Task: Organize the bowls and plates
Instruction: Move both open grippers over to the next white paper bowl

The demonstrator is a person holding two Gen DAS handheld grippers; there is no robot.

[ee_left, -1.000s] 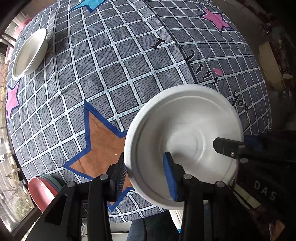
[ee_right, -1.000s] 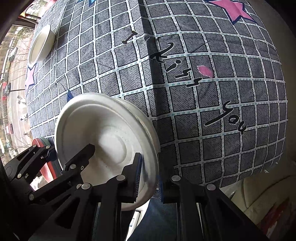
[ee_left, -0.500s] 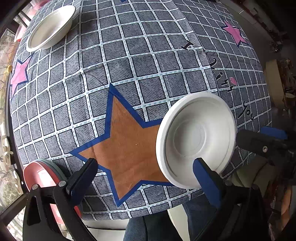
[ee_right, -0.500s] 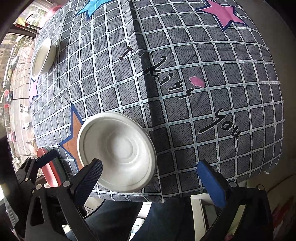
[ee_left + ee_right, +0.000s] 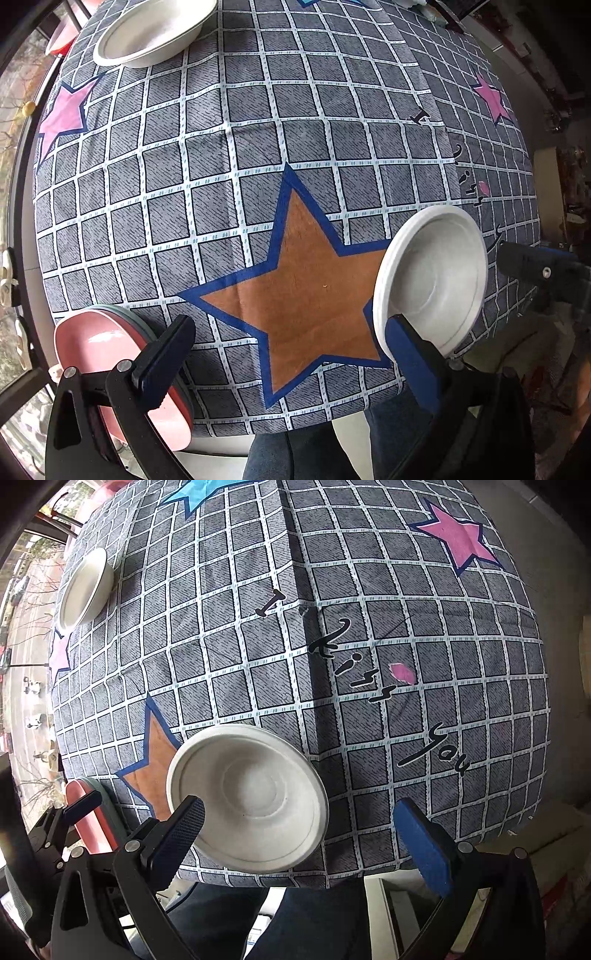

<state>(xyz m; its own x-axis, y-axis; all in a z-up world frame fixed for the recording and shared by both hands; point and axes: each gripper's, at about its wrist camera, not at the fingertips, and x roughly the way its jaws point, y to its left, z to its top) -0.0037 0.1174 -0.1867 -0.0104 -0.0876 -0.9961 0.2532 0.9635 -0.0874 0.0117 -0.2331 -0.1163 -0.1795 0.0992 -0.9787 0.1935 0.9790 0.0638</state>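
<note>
White, round, ridged bowl (image 5: pixel 247 801) lies on checked cloth (image 5: pixel 236 635); left gripper (image 5: pixel 288 350) and right gripper (image 5: pixel 306 827) gape empty.

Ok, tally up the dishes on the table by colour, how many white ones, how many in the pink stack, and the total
White bowls: 2, near bowl and far bowl
Pink stack: at least 2; pink plate on top, a grey-green rim under it, more cannot be told
Total: at least 4

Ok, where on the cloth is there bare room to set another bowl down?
Bare: the grid between the far white bowl and the brown star, and around the lettering. Crowded: the near edge, with the near white bowl and pink plates.
</note>
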